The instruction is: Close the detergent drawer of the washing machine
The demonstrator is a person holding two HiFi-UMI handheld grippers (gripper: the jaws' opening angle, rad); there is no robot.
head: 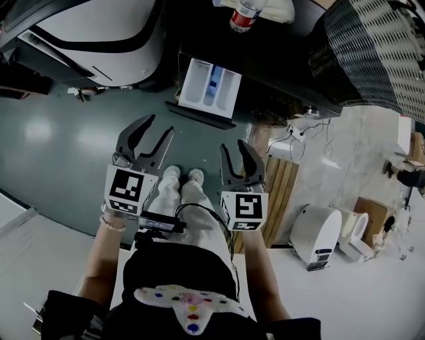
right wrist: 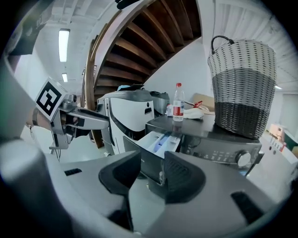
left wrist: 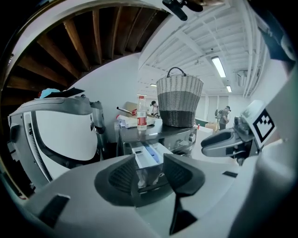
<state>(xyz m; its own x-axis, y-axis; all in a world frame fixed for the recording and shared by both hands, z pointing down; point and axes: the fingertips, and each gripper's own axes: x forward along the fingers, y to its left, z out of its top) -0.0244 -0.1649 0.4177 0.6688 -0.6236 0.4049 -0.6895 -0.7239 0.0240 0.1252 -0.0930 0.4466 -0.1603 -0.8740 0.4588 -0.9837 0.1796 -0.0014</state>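
The detergent drawer [head: 209, 85] stands pulled out of the black washing machine [head: 279, 63]. Its white compartments and blue insert are exposed, and its dark front panel [head: 199, 113] faces me. Both grippers hover short of that panel without touching it. My left gripper [head: 158, 127] is open and empty, and the left gripper view shows the drawer [left wrist: 148, 155] framed between its jaws [left wrist: 149, 163]. My right gripper [head: 234, 147] is open and empty as well. From the right gripper view the drawer [right wrist: 160, 142] lies just beyond its fingertips [right wrist: 152, 160].
A wicker basket [head: 378, 53] and a water bottle [head: 246, 14] stand on the machine's top. A white appliance [head: 99, 40] stands to the left of the washer. My shoes [head: 186, 176] are on the grey floor below the drawer. Wooden slats [head: 282, 192] and a small white unit [head: 317, 236] lie at the right.
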